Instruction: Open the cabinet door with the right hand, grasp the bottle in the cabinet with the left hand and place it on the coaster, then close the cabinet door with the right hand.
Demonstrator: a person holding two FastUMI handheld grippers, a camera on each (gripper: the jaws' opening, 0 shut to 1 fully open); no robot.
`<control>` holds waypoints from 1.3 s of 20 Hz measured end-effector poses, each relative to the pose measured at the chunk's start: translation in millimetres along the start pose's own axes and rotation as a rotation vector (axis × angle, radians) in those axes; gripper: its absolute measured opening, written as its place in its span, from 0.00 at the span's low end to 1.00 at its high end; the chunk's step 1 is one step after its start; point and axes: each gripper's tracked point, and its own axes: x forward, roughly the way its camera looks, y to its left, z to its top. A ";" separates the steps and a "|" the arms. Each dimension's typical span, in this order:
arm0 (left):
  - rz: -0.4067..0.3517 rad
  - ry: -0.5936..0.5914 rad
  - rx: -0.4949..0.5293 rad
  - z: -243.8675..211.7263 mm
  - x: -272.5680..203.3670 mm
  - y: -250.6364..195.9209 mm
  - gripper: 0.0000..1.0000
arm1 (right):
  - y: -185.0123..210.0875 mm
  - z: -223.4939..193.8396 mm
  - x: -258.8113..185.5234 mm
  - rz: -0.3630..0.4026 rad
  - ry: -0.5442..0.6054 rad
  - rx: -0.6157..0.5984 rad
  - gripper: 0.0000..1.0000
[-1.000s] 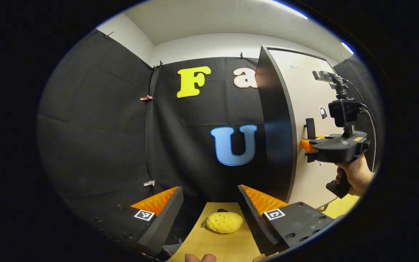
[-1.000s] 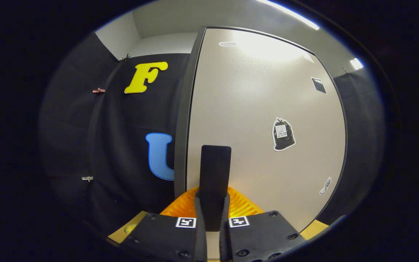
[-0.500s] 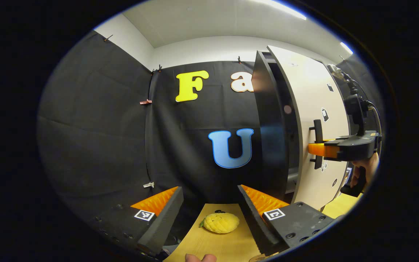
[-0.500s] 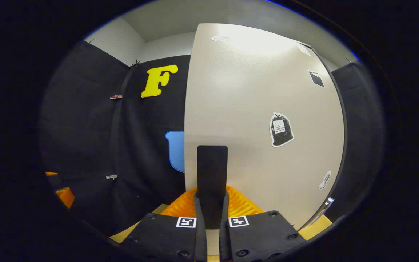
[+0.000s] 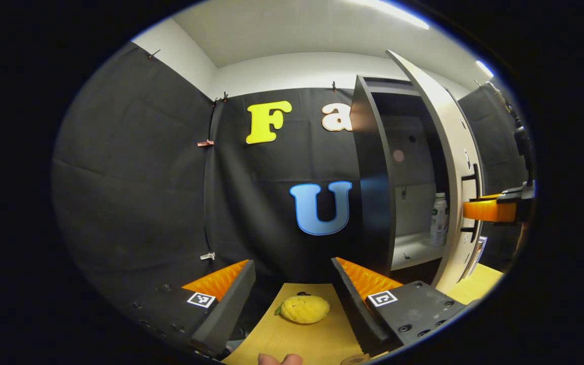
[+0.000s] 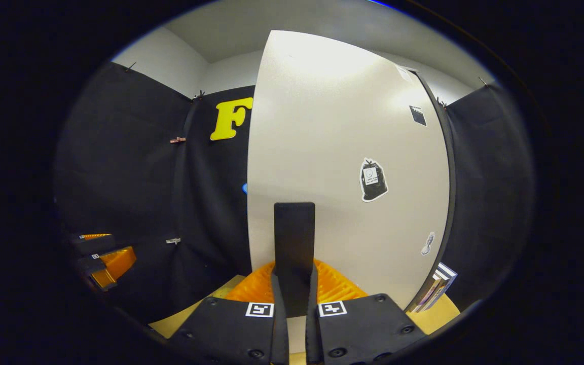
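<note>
The dark cabinet (image 5: 373, 192) stands at the right of the left gripper view, with its white door (image 5: 457, 167) swung partly open. A pale bottle (image 5: 439, 219) stands upright on the shelf inside, near the door edge. My right gripper (image 6: 294, 278) is shut on the black door handle (image 6: 294, 238); from the left gripper view it (image 5: 489, 209) shows at the far right by that handle (image 5: 472, 203). My left gripper (image 5: 292, 276) is open over the wooden table, well short of the cabinet, with nothing between its fingers.
A yellow lemon-like object (image 5: 304, 309) lies on the wooden table (image 5: 317, 339) between the left fingers. A brown round edge (image 5: 354, 360) peeks in at the bottom. Some books (image 6: 436, 289) lean beside the door's lower right. The left gripper (image 6: 102, 258) sits far left.
The right gripper has pulled the door from shut to partly open, swinging it to the right. The cabinet's inside and the bottle have come into sight. The left gripper has barely moved.
</note>
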 end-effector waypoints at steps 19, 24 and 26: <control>-0.069 -0.019 0.009 9.8 7.9 -42.6 0.93 | -108.3 9.8 -121.3 -0.138 -0.019 0.013 0.16; -0.104 -0.012 -0.002 9.3 12.9 -69.3 0.94 | -147.4 13.2 -137.4 -0.218 -0.016 0.013 0.15; -0.117 -0.010 0.001 9.1 14.5 -79.1 0.93 | -162.4 14.6 -145.0 -0.240 -0.010 0.018 0.15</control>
